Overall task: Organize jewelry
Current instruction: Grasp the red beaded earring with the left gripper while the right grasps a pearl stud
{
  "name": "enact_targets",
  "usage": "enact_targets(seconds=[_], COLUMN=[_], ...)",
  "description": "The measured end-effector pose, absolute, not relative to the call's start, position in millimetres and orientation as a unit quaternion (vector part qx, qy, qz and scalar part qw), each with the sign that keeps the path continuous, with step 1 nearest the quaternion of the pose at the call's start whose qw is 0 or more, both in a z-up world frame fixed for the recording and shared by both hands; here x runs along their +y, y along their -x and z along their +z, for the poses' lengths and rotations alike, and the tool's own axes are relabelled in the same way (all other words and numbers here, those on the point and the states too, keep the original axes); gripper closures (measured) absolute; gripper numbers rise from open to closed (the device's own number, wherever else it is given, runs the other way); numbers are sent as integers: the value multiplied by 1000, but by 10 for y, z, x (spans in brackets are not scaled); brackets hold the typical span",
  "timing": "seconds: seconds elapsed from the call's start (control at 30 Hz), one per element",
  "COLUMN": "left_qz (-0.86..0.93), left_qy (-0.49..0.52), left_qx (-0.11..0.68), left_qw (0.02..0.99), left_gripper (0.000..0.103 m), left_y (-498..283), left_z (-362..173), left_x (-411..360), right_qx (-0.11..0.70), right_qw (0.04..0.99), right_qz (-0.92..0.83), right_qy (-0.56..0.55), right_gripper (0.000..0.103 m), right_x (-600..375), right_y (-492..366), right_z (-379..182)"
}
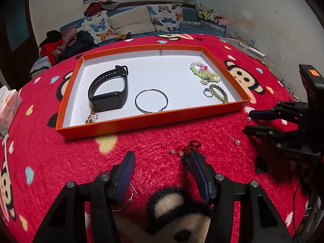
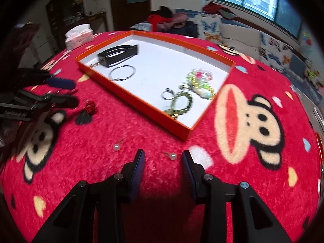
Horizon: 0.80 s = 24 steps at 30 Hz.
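An orange tray [image 1: 151,119] [image 2: 141,103] holds a black watch [image 1: 109,89], a silver bangle [image 1: 151,100], a gold chain [image 1: 92,117], bead bracelets [image 1: 204,74] and a ring [image 1: 207,92]. On the red cloth lie a red cord charm [image 1: 190,146] [image 2: 90,106], two pearl earrings [image 2: 173,155] [image 2: 116,146] and a thin wire hoop [image 1: 129,194] by my left finger. My left gripper [image 1: 162,158] is open, its right finger next to the charm. My right gripper [image 2: 163,156] [image 1: 250,121] is open, with one pearl earring just ahead between its fingertips.
A tissue pack [image 2: 79,36] [image 1: 8,105] stands at the table's left edge. A sofa with butterfly cushions [image 1: 129,20] lies beyond the table. The cloth [image 2: 243,111] has monkey faces.
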<state>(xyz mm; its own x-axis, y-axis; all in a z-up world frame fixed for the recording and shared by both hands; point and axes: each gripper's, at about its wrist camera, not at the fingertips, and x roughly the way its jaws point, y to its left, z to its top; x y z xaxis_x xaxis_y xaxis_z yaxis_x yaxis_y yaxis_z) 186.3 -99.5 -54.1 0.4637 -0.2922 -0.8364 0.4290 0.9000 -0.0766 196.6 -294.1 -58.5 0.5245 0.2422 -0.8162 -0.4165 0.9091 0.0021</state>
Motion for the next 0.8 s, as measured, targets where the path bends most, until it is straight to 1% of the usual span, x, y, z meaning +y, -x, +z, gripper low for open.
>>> enact_targets(seconds=[0.1,0.33,0.5,0.63,0.8], left_qz=[-213,-216,-223,-232,-244], left_qy=[-72,-68,-67,-70,-79], left_qx=[471,469,465,462,459], left_qw=[853,854,854,853,851], left_gripper=[43,43,43,43,43], left_y=[-1846,-1825,-1797,-1764,-1723], left_z=[-534,-533,-528,-520,-525], left_x=[-987,-946,-907,-932,-1020], right_qx=[449,448,446,443,441], right_qw=[875,883,885,886,888], right_qz=[161,119,102,95,95], right_qy=[78,77,84,98,88], right_gripper=[66,67,75,79,84], right_x=[-2943,-2870,-2840,-2786,-2794], right_y=[-1939,-1949,-1966,-1966,-1977], right_z=[-569,-586,-591,-595,-601])
